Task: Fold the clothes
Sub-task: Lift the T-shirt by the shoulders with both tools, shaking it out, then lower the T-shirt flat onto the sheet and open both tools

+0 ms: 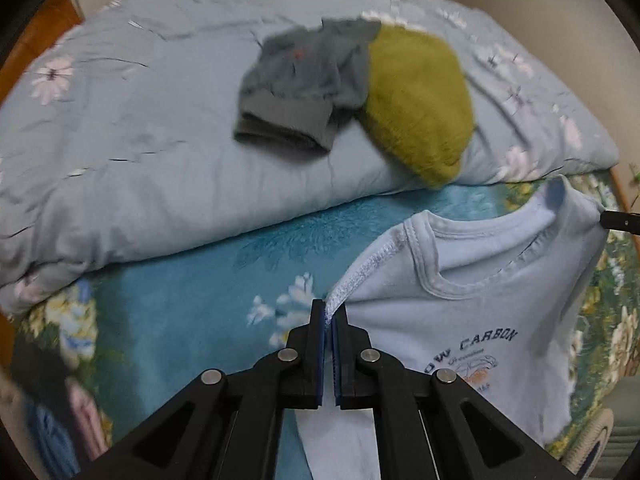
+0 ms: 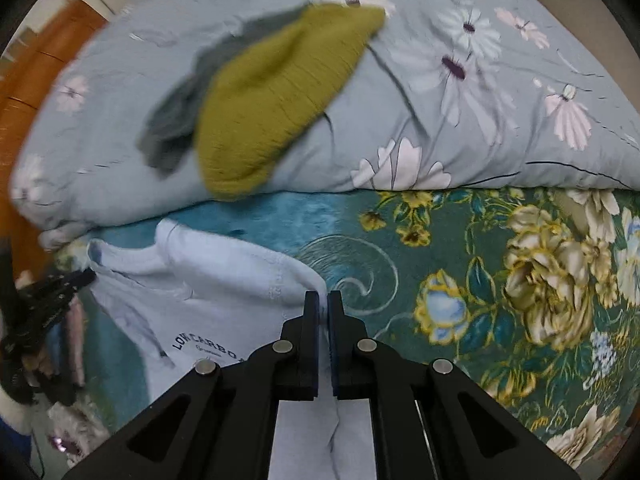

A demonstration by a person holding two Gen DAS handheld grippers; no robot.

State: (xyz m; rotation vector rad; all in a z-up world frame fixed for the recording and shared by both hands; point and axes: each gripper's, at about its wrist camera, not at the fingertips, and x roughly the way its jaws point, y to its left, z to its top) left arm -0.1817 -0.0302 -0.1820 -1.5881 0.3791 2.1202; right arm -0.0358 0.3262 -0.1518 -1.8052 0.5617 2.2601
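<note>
A pale blue T-shirt (image 1: 472, 320) with dark lettering hangs stretched over a teal floral bedspread (image 1: 192, 280). My left gripper (image 1: 329, 310) is shut on its stitched shoulder seam, left of the neck hole. In the right wrist view the same T-shirt (image 2: 192, 276) spreads leftwards, and my right gripper (image 2: 323, 300) is shut on its other shoulder edge. The left gripper (image 2: 76, 280) shows at that view's left side, and the tip of the right gripper (image 1: 620, 220) pokes in at the left wrist view's right edge. Both views are motion-blurred.
A rolled pale blue floral quilt (image 1: 140, 120) lies behind the shirt. On it rest a grey garment (image 1: 300, 88) and an olive knitted garment (image 1: 420, 104), seen as the olive knit (image 2: 272, 100) in the right view too. The bedspread (image 2: 500, 280) extends right; an orange wooden headboard (image 2: 36, 72) stands left.
</note>
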